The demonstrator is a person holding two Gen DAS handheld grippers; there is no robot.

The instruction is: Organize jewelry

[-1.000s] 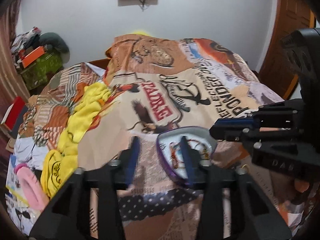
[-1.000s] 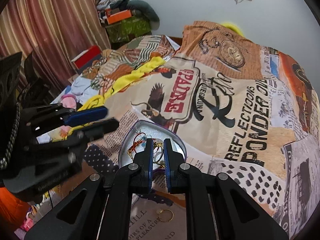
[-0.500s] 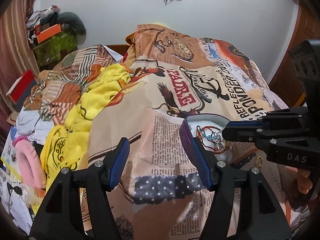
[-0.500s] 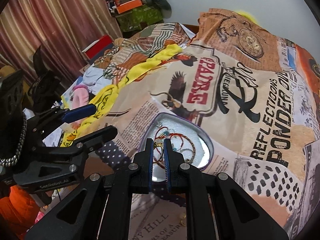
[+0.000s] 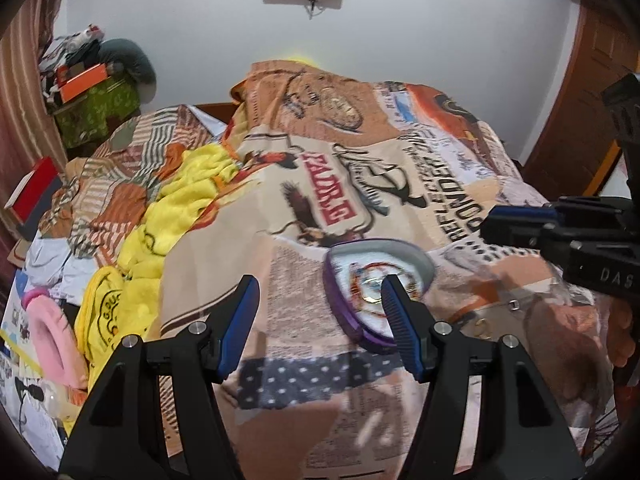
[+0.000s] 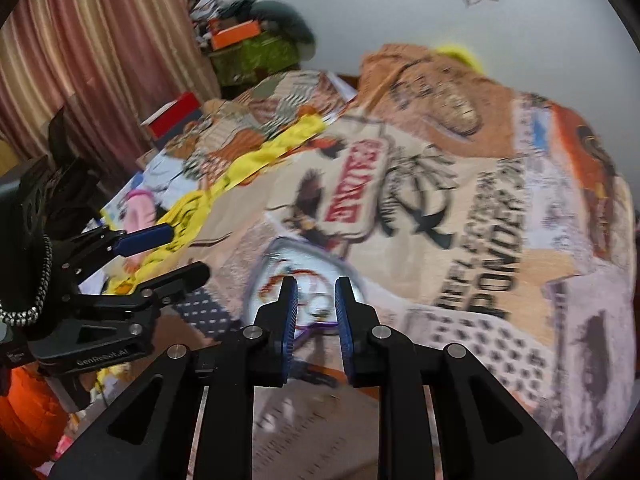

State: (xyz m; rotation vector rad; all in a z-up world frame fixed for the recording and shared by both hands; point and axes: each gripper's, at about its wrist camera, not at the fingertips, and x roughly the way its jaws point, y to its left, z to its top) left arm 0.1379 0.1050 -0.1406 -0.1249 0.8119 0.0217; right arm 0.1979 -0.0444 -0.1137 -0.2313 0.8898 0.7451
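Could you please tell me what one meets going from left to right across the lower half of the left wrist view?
Pink slipper → yellow blanket → purple-rimmed jewelry tray, holding tangled jewelry → small gold ring on the bedspread → right gripper, its jaws opening with nothing between them.

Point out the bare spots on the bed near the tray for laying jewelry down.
Free: the newspaper-print patch between the yellow blanket and the purple tray, and the polka-dot strip before it. Crowded: right of the tray, where loose rings lie under the right gripper.
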